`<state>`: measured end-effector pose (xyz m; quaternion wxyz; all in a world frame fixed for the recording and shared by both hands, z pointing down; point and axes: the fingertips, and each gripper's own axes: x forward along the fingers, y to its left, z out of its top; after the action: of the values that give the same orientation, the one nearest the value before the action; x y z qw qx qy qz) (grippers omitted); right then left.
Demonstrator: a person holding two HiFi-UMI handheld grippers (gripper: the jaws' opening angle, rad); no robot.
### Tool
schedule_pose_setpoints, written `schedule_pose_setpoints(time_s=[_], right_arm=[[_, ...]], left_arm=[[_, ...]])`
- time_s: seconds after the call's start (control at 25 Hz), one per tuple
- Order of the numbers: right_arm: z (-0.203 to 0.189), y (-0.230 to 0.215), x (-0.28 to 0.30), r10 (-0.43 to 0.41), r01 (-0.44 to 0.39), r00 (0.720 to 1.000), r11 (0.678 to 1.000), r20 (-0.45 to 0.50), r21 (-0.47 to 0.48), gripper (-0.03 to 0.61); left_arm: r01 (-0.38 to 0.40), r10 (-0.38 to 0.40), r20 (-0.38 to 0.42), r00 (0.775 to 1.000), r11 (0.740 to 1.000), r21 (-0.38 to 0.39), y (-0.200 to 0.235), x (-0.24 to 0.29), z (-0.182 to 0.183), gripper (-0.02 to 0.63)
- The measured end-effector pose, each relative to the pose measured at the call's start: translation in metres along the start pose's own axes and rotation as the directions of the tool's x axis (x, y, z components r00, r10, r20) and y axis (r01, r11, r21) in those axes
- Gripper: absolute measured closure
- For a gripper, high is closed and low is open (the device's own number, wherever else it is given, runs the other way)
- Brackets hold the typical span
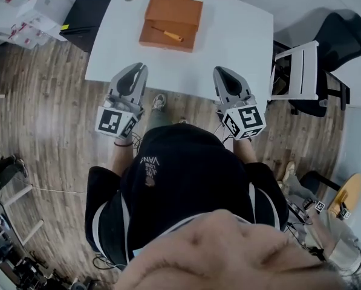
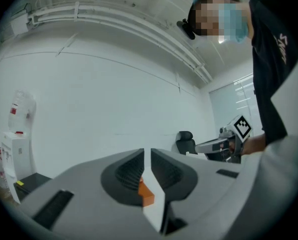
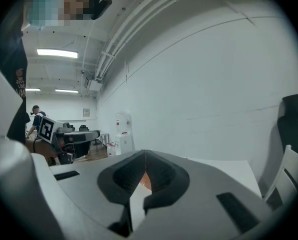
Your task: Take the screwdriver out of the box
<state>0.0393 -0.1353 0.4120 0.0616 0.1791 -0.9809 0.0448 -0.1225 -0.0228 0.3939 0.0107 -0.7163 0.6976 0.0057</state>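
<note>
An orange-brown box lies open at the far side of the white table. Inside its lower half rests a screwdriver with an orange handle. My left gripper hovers over the table's near edge, well short of the box, its jaws shut with only a thin slit between them and nothing held. My right gripper hangs level with it to the right, also shut and empty. Between the left gripper's jaws a slice of the box shows. The right gripper view shows just an orange sliver of the box.
A white chair and a black office chair stand right of the table. A black cabinet and white cartons sit at the far left. The floor is wooden. A water dispenser stands by the wall.
</note>
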Motion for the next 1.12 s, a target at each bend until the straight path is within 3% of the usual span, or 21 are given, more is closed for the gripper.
schedule_pose_setpoints(time_s=[0.52, 1.12], right_arm=[[0.016, -0.018, 0.051, -0.125, 0.124, 0.992, 0.992, 0.009, 0.022, 0.566], [0.019, -0.026, 0.079, -0.258, 0.258, 0.966, 0.965, -0.001, 0.038, 0.566]], left_arm=[[0.151, -0.151, -0.008, 0.989, 0.988, 0.019, 0.055, 0.065, 0.007, 0.565], [0.298, -0.301, 0.001, 0.954, 0.945, 0.137, 0.104, 0.117, 0.029, 0.565]])
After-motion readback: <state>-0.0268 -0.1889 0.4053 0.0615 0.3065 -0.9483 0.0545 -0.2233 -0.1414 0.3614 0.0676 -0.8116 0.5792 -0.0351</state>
